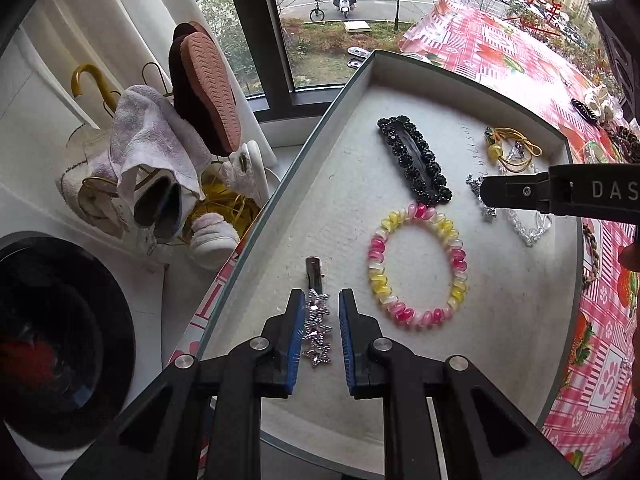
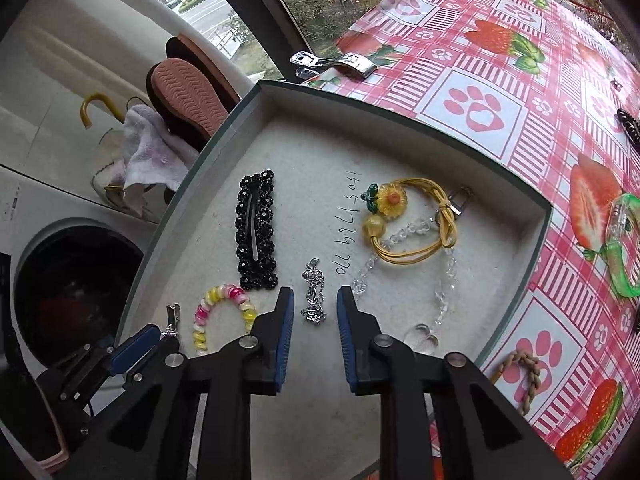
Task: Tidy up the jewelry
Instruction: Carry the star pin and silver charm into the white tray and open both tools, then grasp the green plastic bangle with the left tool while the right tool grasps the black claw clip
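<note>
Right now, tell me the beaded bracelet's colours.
Pink, yellow and white bracelet, clearest in the left wrist view.

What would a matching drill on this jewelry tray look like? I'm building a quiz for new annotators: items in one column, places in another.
Items:
1. star clip
2. silver charm
3. black clip
4. green bangle

Places:
A. on the tablecloth, outside the tray
B. between the left gripper fingers
C. between the right gripper fingers
D. lying beyond the pink-and-yellow bracelet

Pairs: 1-B, 2-C, 3-D, 4-A
</note>
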`<state>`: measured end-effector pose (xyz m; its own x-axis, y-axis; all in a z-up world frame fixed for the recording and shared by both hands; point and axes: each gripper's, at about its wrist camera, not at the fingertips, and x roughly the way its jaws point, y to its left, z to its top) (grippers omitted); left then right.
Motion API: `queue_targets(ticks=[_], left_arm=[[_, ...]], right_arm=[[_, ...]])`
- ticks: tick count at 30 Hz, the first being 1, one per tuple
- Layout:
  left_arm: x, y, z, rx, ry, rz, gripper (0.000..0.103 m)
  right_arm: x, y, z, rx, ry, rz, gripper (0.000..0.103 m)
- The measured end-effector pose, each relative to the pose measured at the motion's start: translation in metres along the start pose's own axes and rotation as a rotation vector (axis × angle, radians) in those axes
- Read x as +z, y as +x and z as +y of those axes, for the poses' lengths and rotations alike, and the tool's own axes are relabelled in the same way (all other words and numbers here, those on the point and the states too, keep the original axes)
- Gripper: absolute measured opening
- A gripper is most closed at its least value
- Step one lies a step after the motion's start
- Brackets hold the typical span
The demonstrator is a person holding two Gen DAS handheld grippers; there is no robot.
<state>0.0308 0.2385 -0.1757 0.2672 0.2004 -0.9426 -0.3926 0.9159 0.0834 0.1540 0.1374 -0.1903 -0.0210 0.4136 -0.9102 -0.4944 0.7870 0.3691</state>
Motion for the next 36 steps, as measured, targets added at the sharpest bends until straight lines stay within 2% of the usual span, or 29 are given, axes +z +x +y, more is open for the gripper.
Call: queue_targets(ticks=[7, 8, 9, 10, 11, 12, 20, 22, 23, 30, 36], left_arm=[[0.004, -0.009, -0.009, -0.004, 0.026, 0.0, 0.024], [0.004, -0.012, -0.011, -0.006, 0.032, 0.0, 0.035], [0.005, -0.014, -0.013, -0.003, 0.035, 0.003, 0.053], [0.005, -0.018, -0.015, 0.006, 0.029, -0.006, 0.092], [0.005, -0.025, -0.016, 0.01, 0.02, -0.04, 0.1], [0.006, -0.033, -0.02, 0.004, 0.025, -0.067, 0.1], [0.019, -0.049, -0.063, -0.066, 0.134, -0.074, 0.1], [0.023, -0.052, -0.077, -0.081, 0.157, -0.077, 0.1], [0.025, -0.052, -0.084, -0.088, 0.166, -0.078, 0.101], [0.048, -0.06, -0.139, -0.119, 0.228, -0.072, 0.103], [0.08, -0.064, -0.183, -0.149, 0.242, -0.077, 0.103]], right_arm=[[-0.014, -0.032, -0.012, 0.037, 0.068, -0.047, 0.041], [-0.017, -0.038, -0.014, 0.037, 0.077, -0.054, 0.042], [-0.02, -0.044, -0.018, 0.036, 0.087, -0.06, 0.043], [-0.023, -0.05, -0.021, 0.034, 0.1, -0.066, 0.044], [-0.027, -0.056, -0.026, 0.031, 0.113, -0.071, 0.045], [-0.03, -0.064, -0.032, 0.027, 0.126, -0.077, 0.045], [-0.07, -0.111, -0.099, -0.07, 0.29, -0.114, 0.045], [-0.079, -0.121, -0.12, -0.1, 0.333, -0.121, 0.051], [-0.082, -0.126, -0.13, -0.117, 0.351, -0.128, 0.058], [-0.085, -0.144, -0.182, -0.175, 0.412, -0.146, 0.06], [-0.077, -0.141, -0.207, -0.208, 0.395, -0.129, 0.06]])
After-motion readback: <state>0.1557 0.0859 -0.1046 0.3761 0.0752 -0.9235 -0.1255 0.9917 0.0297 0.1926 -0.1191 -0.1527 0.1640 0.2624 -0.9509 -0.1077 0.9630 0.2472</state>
